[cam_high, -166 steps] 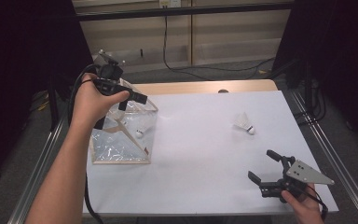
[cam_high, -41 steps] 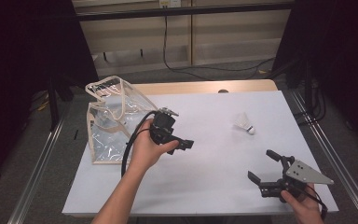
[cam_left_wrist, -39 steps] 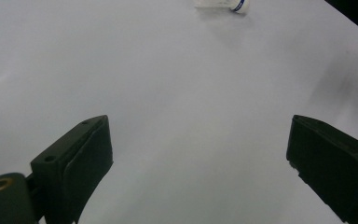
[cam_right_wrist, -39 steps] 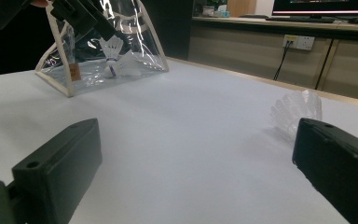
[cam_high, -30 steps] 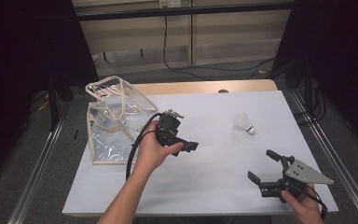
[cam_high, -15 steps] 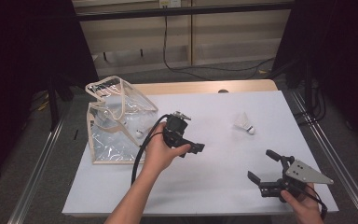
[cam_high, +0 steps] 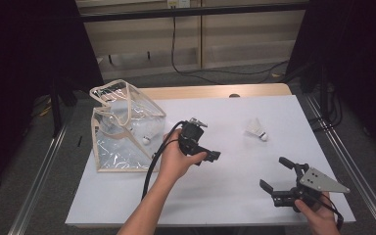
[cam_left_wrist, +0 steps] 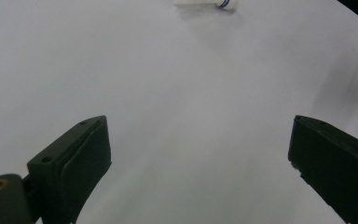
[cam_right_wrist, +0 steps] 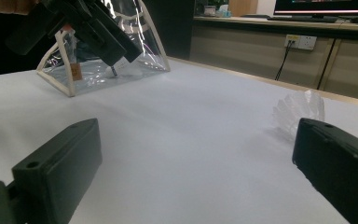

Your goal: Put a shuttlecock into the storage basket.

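Two grippers were over the white table [cam_high: 235, 196], both with jaws spread wide and empty. The left gripper [cam_high: 206, 152] hung above the middle of the table, just right of the clear bag [cam_high: 122, 132] — a shuttlecock [cam_high: 147, 140] lay inside that bag. The right gripper [cam_high: 280, 180] sat low at the near right corner. A second shuttlecock [cam_high: 257, 129] lay on the table's far right, well apart from both grippers — it also showed at the top edge of the left gripper view [cam_left_wrist: 207, 3].
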The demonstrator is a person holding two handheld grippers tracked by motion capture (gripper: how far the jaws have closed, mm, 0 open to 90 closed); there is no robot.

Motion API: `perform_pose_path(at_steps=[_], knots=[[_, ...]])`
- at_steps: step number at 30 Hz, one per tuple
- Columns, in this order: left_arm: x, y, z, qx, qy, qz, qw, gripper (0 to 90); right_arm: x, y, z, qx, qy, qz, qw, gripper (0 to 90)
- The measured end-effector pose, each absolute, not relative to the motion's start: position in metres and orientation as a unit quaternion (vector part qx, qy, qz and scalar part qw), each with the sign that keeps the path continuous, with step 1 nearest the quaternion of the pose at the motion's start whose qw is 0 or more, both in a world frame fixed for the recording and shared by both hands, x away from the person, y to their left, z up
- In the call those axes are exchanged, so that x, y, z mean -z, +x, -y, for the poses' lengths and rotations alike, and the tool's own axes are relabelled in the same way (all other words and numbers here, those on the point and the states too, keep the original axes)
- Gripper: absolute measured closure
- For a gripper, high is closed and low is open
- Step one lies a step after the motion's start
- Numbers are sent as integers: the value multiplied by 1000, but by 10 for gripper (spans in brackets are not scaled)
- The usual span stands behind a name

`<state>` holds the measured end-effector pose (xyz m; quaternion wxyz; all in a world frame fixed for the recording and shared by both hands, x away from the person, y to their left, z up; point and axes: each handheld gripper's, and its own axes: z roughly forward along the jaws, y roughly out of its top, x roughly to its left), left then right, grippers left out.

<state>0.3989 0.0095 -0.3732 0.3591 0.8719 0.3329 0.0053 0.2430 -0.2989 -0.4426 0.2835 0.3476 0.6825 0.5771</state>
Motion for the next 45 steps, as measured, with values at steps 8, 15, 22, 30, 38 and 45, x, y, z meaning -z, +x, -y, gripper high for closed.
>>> perform_pose_path(at_steps=[8, 15, 22, 30, 38, 45], knots=[[376, 401, -3, -3, 872, -331, 361, 56, 443, 243, 299, -577, 347, -683, 283, 7], [377, 402, 5, -2, 872, -329, 363, 56, 443, 244, 298, -577, 347, -684, 281, 7], [380, 404, 9, 0, 870, -332, 365, 56, 443, 243, 299, -577, 348, -683, 282, 7], [381, 407, 17, 1, 869, -331, 369, 56, 443, 244, 299, -576, 348, -685, 280, 7], [385, 411, 22, 1, 867, -332, 371, 56, 443, 244, 299, -576, 347, -685, 281, 7], [388, 416, 27, -1, 864, -336, 374, 56, 443, 244, 300, -576, 348, -684, 281, 7]])
